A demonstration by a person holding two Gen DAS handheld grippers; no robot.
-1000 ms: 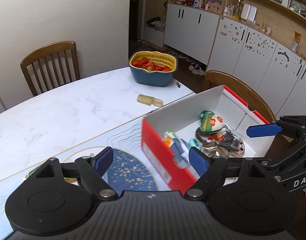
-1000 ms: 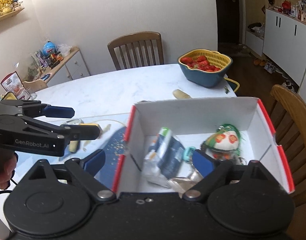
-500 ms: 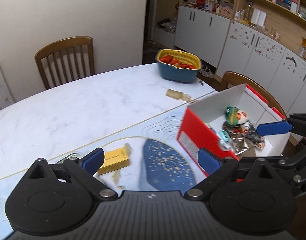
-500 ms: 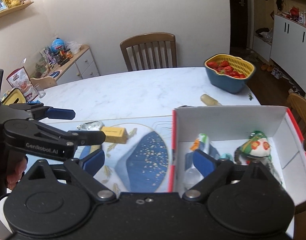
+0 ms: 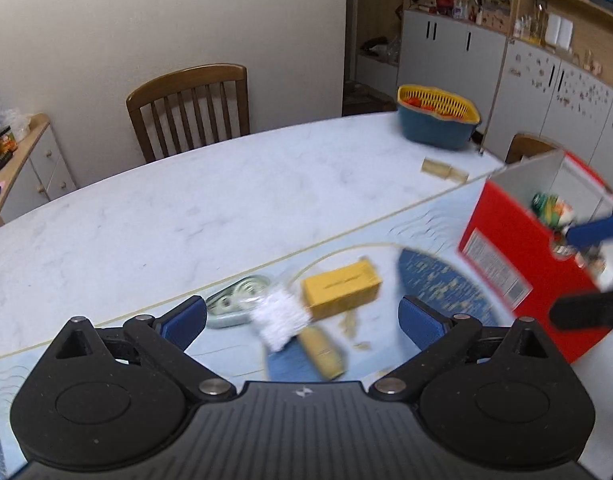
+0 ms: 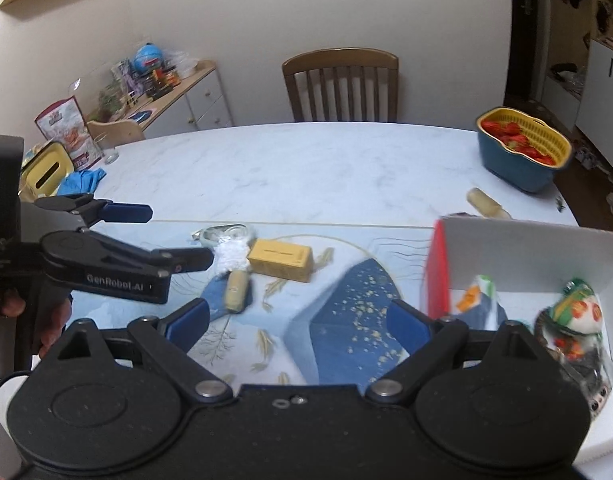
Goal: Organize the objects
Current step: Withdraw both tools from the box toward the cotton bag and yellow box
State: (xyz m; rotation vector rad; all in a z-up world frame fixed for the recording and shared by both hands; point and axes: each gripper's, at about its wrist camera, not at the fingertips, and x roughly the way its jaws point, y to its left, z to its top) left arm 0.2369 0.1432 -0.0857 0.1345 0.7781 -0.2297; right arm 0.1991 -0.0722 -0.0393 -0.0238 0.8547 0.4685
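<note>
A yellow box (image 5: 340, 283) (image 6: 280, 260) lies on the blue patterned mat (image 6: 346, 308). Beside it lie a white fluffy item (image 5: 278, 316) (image 6: 230, 254), a tan cylinder (image 5: 322, 350) (image 6: 236, 290) and a clear packet (image 5: 234, 306) (image 6: 226, 234). My left gripper (image 5: 302, 320) (image 6: 166, 236) is open and empty just above these. A red and white box (image 5: 518, 264) (image 6: 526, 260) at the right holds several items. My right gripper (image 6: 298, 320) is open and empty over the mat, left of the box; its fingers (image 5: 594, 232) show in the left wrist view.
A blue and yellow basket of strawberries (image 5: 438, 122) (image 6: 522, 152) stands at the table's far right. A small tan bottle (image 5: 444, 170) (image 6: 486, 202) lies near it. A wooden chair (image 6: 340, 84) stands behind the table. A yellow tissue box (image 6: 46, 170) and blue gloves (image 6: 82, 180) sit at the left.
Both grippers have swung left, away from the red box. The yellow box and the loose items beside it have come into view under the left gripper.
</note>
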